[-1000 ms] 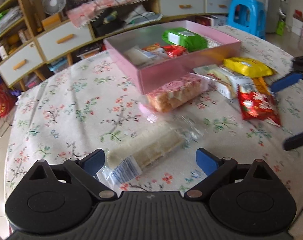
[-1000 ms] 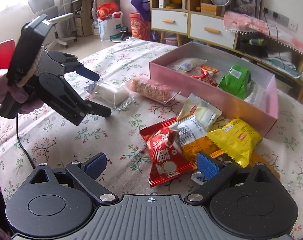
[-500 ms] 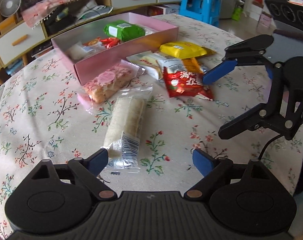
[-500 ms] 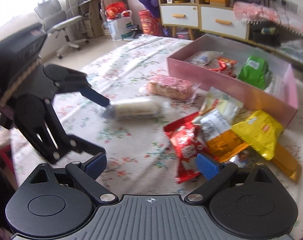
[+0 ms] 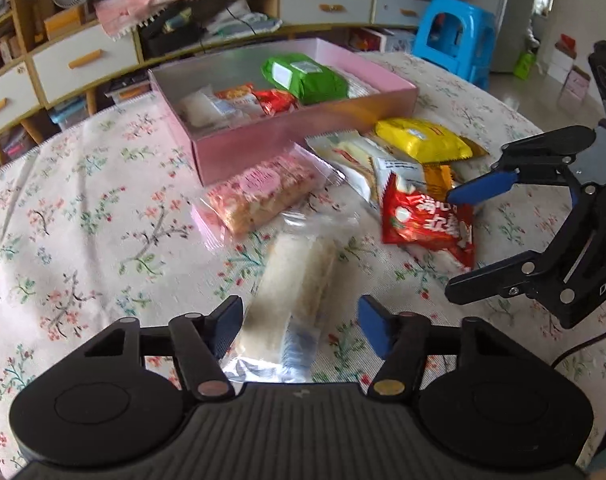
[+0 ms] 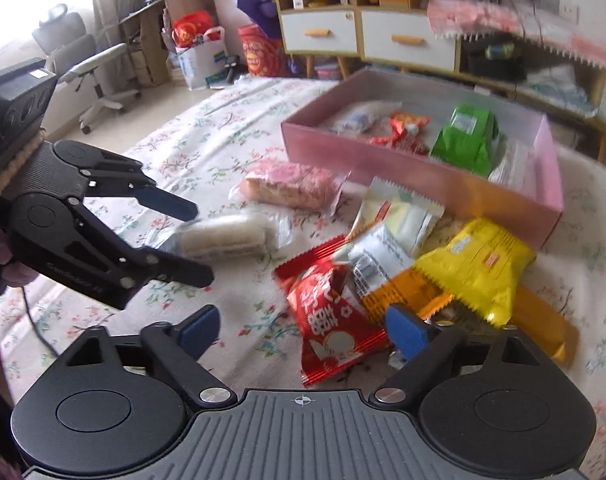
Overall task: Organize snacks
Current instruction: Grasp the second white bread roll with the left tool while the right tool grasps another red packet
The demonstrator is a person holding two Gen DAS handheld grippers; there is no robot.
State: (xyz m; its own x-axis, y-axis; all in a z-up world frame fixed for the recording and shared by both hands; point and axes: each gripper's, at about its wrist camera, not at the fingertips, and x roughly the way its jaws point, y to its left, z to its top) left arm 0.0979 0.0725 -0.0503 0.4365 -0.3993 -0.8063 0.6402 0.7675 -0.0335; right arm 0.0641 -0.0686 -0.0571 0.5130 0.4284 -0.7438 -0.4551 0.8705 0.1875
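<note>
In the left wrist view, the left gripper (image 5: 299, 322) stood wide open, its fingers (image 5: 227, 320) either side of the near end of one white roll snack (image 5: 295, 280) lying on the floral worktop (image 5: 83, 220), gripping nothing. Beyond the fingertips lay one pink-labelled cake pack (image 5: 263, 194), then one pink box (image 5: 279, 140) holding a green packet (image 5: 303, 78) and several smaller packs. To the right of the fingers sat one red packet (image 5: 427, 220) with Chinese writing, one yellow packet (image 5: 421, 140), and the right gripper (image 5: 463, 240), open and empty.

In the right wrist view, the right gripper's (image 6: 303, 328) fingers straddled the red packet's (image 6: 331, 320) near end without closing. Left of them the left gripper (image 6: 191, 244) bracketed the white roll snack (image 6: 227, 236).
</note>
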